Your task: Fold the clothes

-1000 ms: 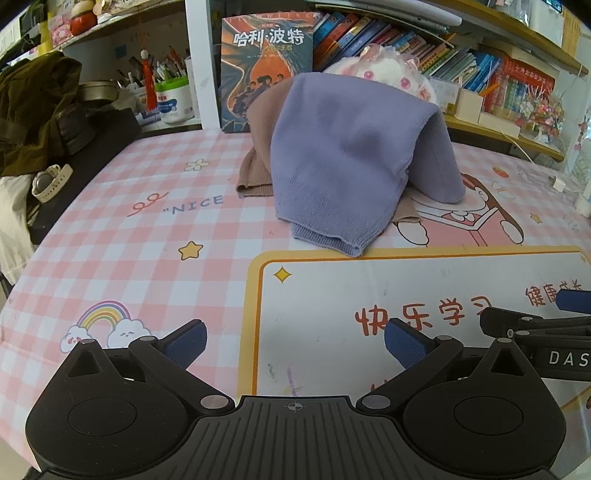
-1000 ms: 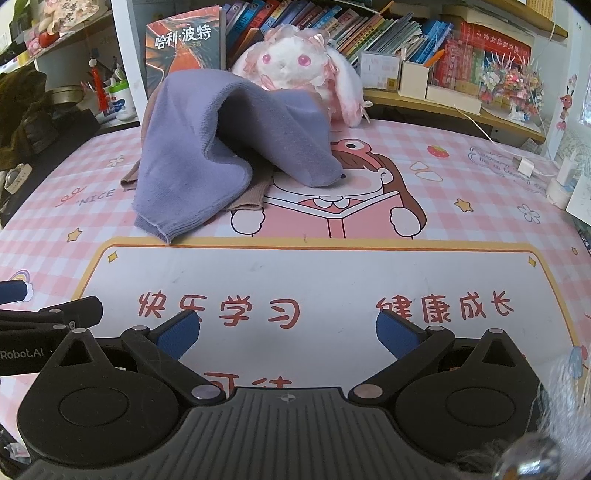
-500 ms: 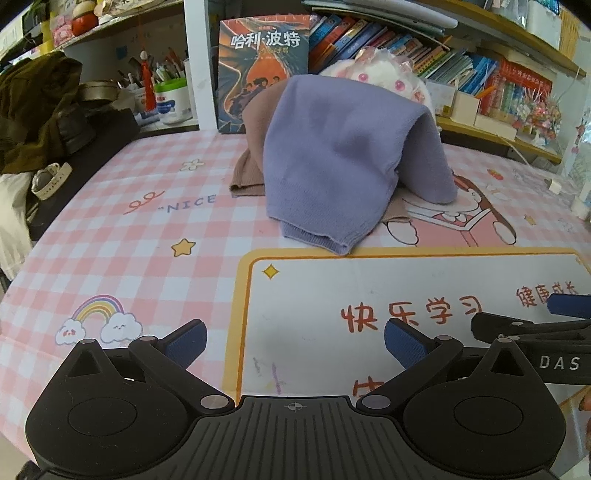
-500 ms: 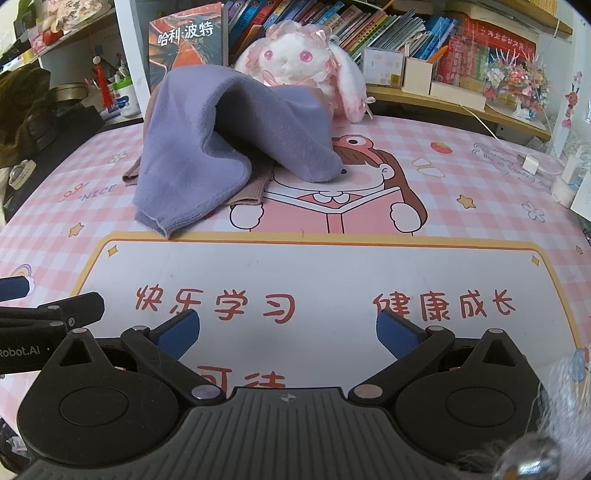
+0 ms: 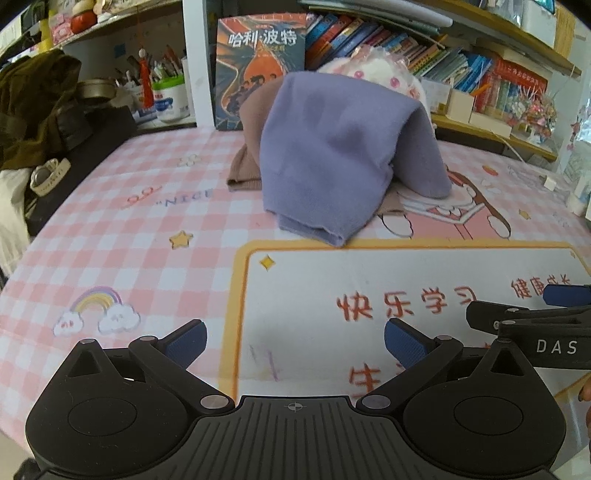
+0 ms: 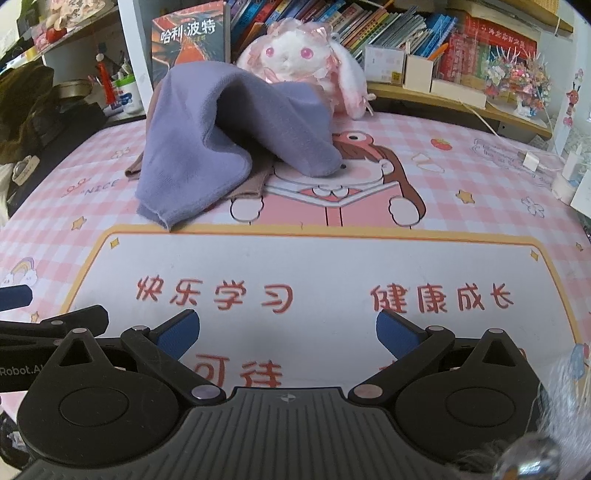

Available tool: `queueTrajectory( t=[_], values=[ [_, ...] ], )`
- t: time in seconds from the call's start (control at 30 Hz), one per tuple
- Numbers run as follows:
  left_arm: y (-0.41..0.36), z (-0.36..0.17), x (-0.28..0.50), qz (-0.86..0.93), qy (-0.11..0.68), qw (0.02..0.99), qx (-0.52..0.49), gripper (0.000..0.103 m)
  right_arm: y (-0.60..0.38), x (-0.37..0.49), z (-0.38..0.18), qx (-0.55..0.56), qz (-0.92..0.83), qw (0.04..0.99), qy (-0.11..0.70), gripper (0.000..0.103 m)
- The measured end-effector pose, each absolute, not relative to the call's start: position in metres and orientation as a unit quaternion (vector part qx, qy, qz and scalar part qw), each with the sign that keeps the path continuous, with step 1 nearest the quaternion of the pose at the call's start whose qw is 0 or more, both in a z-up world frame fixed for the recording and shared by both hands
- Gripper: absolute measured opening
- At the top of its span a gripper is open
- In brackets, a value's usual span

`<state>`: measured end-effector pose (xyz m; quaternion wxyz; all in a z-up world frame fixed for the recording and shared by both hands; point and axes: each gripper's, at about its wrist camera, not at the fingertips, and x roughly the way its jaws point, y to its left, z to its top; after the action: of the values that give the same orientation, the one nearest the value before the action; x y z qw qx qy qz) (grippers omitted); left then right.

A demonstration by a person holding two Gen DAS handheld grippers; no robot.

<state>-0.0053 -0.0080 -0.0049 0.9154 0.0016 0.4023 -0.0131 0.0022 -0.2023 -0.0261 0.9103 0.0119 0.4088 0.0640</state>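
A purple knit garment (image 5: 332, 155) (image 6: 207, 147) lies heaped over a brown garment (image 5: 247, 147) (image 6: 251, 184) at the back of the pink checked table mat (image 5: 129, 229) (image 6: 480, 206). My left gripper (image 5: 295, 341) hovers low over the mat's white panel, open and empty, well short of the clothes. The right gripper (image 6: 286, 332) is open too, with nothing between its fingers, beside the left one. Each gripper shows at the edge of the other's view, as the left gripper (image 6: 37, 325) and the right gripper (image 5: 535, 325).
A pink plush rabbit (image 6: 306, 66) sits behind the clothes, partly covered by them. Behind stand a large book (image 5: 258, 66), a shelf of books (image 6: 406, 29) and a pen cup (image 5: 170, 96). Dark clothing and a watch (image 5: 48, 177) lie at the left. A charger (image 6: 532, 158) lies at right.
Both grippers have drawn back slightly toward the near edge of the table; the clothes sit a little higher and farther in both views. The jaws stayed open.
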Motion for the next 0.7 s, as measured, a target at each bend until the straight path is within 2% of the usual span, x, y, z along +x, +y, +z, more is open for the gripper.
queueTrajectory(
  t=[0.7],
  values=[
    [0.032, -0.022, 0.024, -0.08, 0.432, 0.898, -0.016, 0.103, -0.172, -0.006, -0.018, 0.051, -0.024, 0.913, 0.405, 0.103]
  ],
)
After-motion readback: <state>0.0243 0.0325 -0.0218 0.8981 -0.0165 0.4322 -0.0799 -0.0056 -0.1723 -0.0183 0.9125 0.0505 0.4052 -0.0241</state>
